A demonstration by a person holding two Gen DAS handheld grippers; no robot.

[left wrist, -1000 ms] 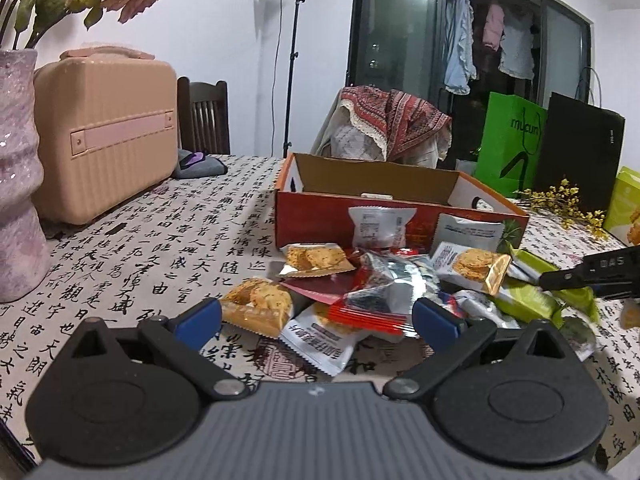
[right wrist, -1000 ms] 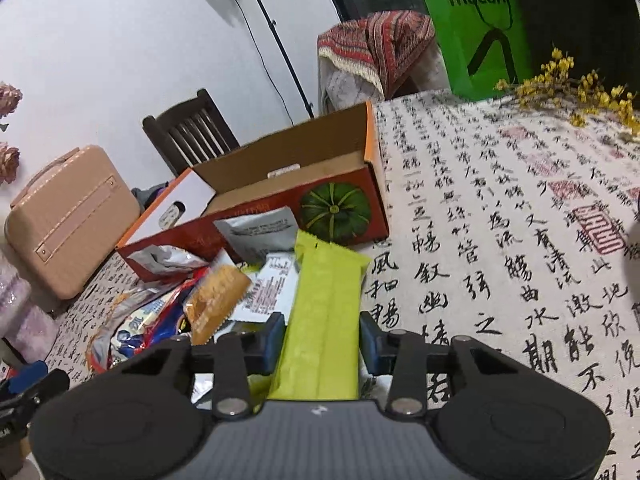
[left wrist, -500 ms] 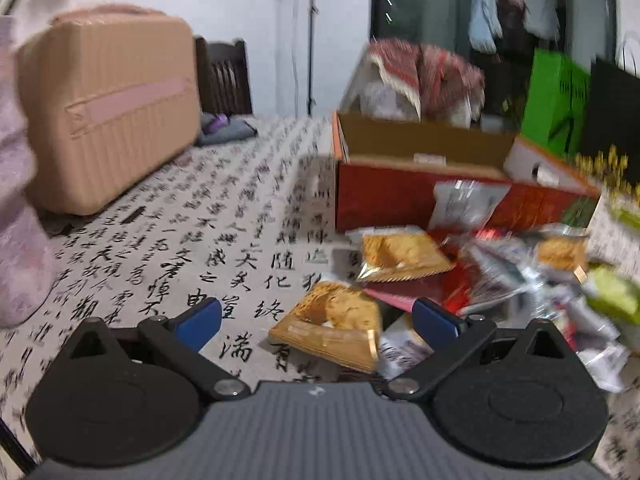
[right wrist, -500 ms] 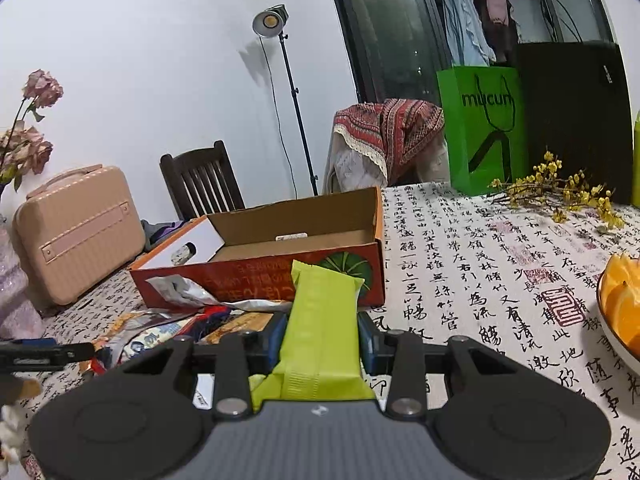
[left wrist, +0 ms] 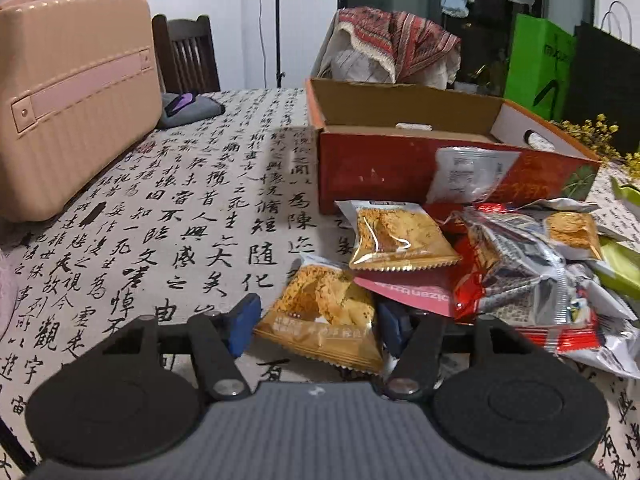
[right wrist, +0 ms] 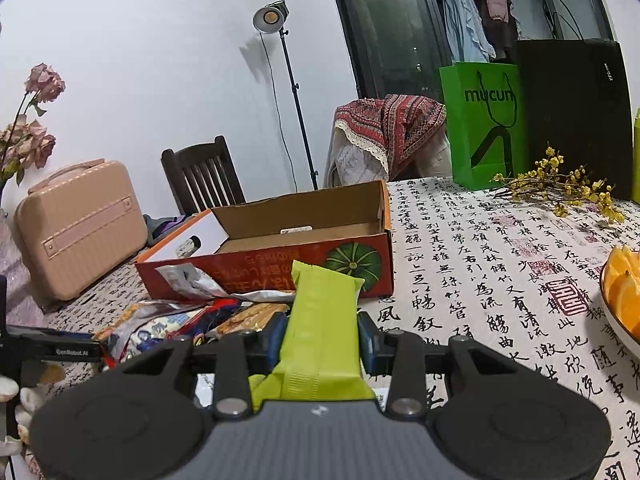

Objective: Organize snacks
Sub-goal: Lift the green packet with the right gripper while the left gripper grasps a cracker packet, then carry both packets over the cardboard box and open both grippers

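Observation:
A pile of snack packets point(left wrist: 520, 272) lies in front of an open red cardboard box point(left wrist: 400, 168) on the calligraphy tablecloth. My left gripper point(left wrist: 318, 326) is low over the pile's left end. Its jaws are closing on an orange cracker packet point(left wrist: 320, 312), and the blue pads point(left wrist: 242, 324) touch its two side edges while it lies flat. A second orange packet point(left wrist: 396, 236) lies just beyond. My right gripper point(right wrist: 322, 336) is shut on a lime-green bar packet point(right wrist: 320, 304), held above the table in front of the box point(right wrist: 280, 264). The box looks nearly empty inside.
A pink suitcase point(left wrist: 72, 112) stands at the left, with a grey pouch point(left wrist: 188, 110) beside it. A green bag point(right wrist: 484, 128), a black bag point(right wrist: 576, 116) and yellow flowers point(right wrist: 560, 188) are at the back right. A bowl of orange slices point(right wrist: 624, 292) sits at the right edge.
My left gripper moved left and down to the orange cracker packet, and its jaws narrowed from wide open to the packet's edges. My right gripper lifted and levelled, still gripping the green bar.

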